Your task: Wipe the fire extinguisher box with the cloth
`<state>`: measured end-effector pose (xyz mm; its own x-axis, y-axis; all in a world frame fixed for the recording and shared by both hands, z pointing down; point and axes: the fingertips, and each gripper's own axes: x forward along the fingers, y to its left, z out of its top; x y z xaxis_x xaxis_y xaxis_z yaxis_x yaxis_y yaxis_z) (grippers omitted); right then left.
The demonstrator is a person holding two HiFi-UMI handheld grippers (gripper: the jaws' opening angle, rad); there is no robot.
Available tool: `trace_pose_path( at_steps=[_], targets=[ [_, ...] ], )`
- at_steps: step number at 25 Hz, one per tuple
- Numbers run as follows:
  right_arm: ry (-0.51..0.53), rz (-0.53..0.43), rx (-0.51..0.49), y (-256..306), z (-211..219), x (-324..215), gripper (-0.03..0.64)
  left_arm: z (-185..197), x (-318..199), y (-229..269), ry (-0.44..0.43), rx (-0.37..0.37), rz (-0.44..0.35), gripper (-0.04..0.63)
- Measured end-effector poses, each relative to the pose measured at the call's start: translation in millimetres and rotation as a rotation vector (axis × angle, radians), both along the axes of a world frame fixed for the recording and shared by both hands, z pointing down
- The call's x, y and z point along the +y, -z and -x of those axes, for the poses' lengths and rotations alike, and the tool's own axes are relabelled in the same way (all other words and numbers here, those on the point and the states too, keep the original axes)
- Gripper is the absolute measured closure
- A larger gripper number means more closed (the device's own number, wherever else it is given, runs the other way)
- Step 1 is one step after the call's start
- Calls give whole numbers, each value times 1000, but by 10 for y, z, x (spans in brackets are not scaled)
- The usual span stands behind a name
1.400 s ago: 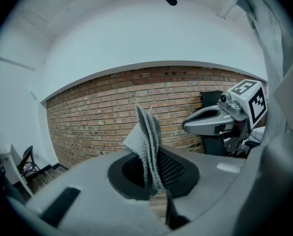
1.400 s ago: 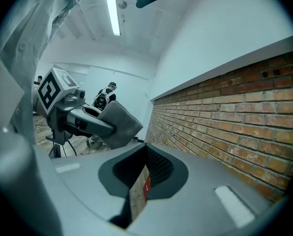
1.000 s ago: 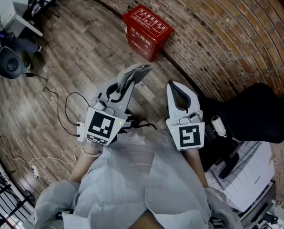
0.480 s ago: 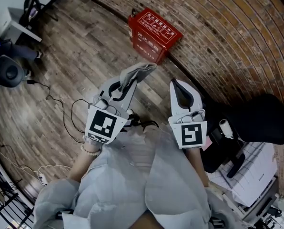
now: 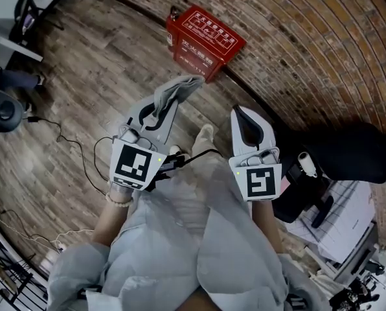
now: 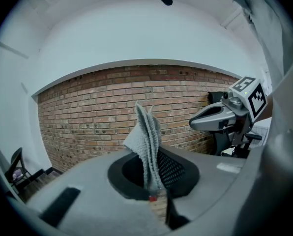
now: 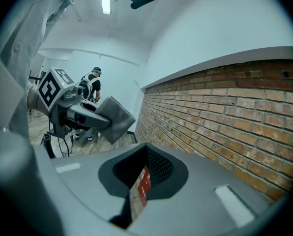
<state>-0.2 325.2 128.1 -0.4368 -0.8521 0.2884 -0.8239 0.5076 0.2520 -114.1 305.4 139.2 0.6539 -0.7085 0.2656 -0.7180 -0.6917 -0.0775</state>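
Note:
The red fire extinguisher box stands on the wooden floor against the brick wall. My left gripper is held out short of it, shut on a grey cloth that sticks up from its jaws. In the left gripper view the cloth rises folded from between the jaws of that gripper. My right gripper hangs beside it to the right, shut and holding nothing. In the right gripper view a strip of the red box shows through the narrow slit between the jaws.
The brick wall runs along the back. Black cables trail over the floor at left, near a round black device. A black bag and white papers lie at right. A person stands far off.
Both grippers have moved a little forward toward the red box, with the cloth still held in the left one. A shoe has come into view between the grippers.

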Motion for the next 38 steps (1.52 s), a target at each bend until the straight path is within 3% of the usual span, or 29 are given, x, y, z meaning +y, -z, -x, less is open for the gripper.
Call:
trace_pose_path(
  at_steps=[11, 15, 21, 29, 38],
  targets=[
    [35, 15, -33, -94, -2, -739, 611, -32, -622, -83, 12, 23, 27, 584],
    [65, 0, -37, -77, -6, -1197, 611, -33, -1069, -116, 45, 29, 51, 584],
    [114, 37, -22, -180, -165, -1941, 611, -116, -1827, -191, 104, -28, 49, 584],
    [178, 67, -4, -275, -311, -2755, 611, -324, -2588, -268, 153, 2, 79, 584],
    [197, 147, -1, -606, -391, -3087, 611, -596, -2928, -534, 106, -18, 141, 584]
  ],
)
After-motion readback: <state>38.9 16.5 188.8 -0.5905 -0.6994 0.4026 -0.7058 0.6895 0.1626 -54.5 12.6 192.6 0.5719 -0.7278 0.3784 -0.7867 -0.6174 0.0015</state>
